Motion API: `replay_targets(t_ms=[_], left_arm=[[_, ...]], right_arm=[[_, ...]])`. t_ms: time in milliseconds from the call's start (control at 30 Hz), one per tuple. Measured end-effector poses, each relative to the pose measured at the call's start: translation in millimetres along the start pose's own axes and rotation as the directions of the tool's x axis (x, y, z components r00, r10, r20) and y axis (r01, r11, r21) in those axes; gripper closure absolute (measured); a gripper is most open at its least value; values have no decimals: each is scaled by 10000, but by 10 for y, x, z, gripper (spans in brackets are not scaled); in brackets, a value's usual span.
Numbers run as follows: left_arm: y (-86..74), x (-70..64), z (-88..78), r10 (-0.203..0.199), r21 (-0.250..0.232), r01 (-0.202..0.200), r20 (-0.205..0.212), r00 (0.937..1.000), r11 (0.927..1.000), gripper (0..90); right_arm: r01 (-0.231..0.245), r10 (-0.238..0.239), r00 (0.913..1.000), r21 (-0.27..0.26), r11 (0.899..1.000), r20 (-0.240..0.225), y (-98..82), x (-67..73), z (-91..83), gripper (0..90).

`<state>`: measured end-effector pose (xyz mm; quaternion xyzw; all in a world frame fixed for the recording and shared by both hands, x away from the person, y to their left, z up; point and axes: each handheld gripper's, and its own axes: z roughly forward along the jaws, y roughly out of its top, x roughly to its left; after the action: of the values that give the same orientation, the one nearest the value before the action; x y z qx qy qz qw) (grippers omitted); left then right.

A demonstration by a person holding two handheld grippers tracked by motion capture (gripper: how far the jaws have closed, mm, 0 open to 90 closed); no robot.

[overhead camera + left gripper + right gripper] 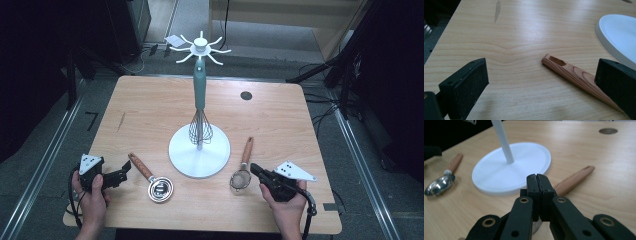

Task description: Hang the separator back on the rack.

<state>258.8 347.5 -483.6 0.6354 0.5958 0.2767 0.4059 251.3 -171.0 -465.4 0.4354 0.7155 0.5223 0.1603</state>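
Strainer (240,178), a small mesh sieve with a wooden handle, lies on the wooden counter (150,110) in the lower right of the high view, its handle pointing up and slightly right. The right gripper (256,169) sits just to the right of the sieve bowl, held in a hand (287,207) entering from the bottom edge. In the right gripper view its two black jaws are pressed together with nothing between them, and the strainer's handle (574,180) runs off to the upper right just behind them.

At centre stands a white utensil stand (199,155) with a round flat base, an upright pole and hooked arms at the top. A whisk (200,117) with a teal handle hangs from it.

In the lower left of the high view lies a metal measuring scoop (159,189) with a wooden handle that points up and left. The left gripper (125,169) rests beside that handle, held by the other hand (92,200). In the left gripper view its jaws stand wide apart, with the scoop's handle tip (564,66) lying on the counter between them, nearer the right-hand jaw.
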Motion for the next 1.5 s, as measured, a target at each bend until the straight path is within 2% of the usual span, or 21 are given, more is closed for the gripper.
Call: replay_targets(t_ms=[167,433,600,867,1000,1100,1300,1500], left_arm=[[0,0,-1,-2,5,2,-6,10000,10000,0],[2,0,1,10,30,-10,-12,10000,10000,0],[2,2,2,-2,15,2,0,10000,10000,0],[2,3,2,-18,23,18,5,10000,10000,0],[2,4,2,-14,27,14,4,10000,10000,0],[3,2,4,-18,20,18,5,10000,10000,0],[3,1,6,-27,14,27,1,10000,10000,0],[3,2,5,-15,25,15,3,10000,10000,0]], right_arm=[[-275,277,9996,226,9994,-112,-86,11,-28,900],[-220,241,9990,555,9982,-370,-124,35,27,900],[-205,217,9997,886,9959,-131,-164,-21,45,899],[-648,619,9978,1397,9881,249,-232,-155,66,899],[-741,693,9967,1249,9894,420,-216,-171,48,898],[-669,630,9972,1072,9920,393,-176,-129,23,898],[-345,358,9993,840,9959,-134,-108,33,46,895],[-121,180,9978,909,9958,-640,-87,189,127,895]])
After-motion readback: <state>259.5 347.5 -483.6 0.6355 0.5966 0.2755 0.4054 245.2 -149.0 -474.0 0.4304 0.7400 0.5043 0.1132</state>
